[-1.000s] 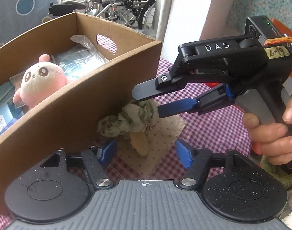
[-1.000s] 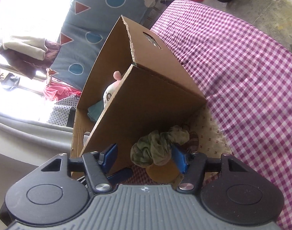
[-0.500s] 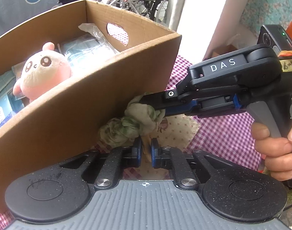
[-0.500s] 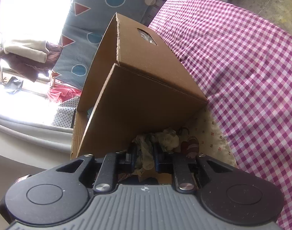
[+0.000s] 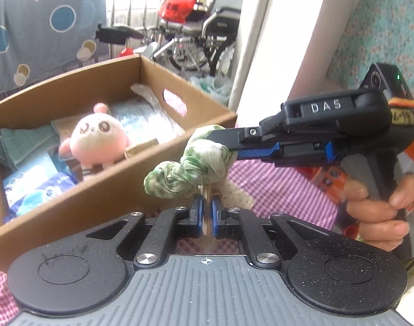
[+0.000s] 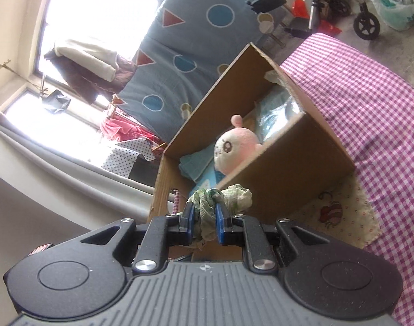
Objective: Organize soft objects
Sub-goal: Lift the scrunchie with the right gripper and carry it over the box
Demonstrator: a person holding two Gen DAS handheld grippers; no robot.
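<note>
The left gripper (image 5: pixel 206 211) is clamped on a thin beige part under the crumpled green-and-white cloth bundle (image 5: pixel 189 172), and the right gripper (image 6: pixel 204 218), reaching in from three o'clock, pinches the bundle's other end, holding it clear of the purple checked tablecloth (image 6: pixel 370 103). At ten o'clock stands the open brown cardboard box (image 5: pixel 163 163) with a pink-and-white plush toy (image 5: pixel 97 142). Only the left wrist view shows the person's hand (image 5: pixel 380 214).

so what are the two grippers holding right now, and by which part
Both hold the green cloth bundle: the right gripper pinches its bunched end, the left gripper a thin beige piece hanging under it.
</note>
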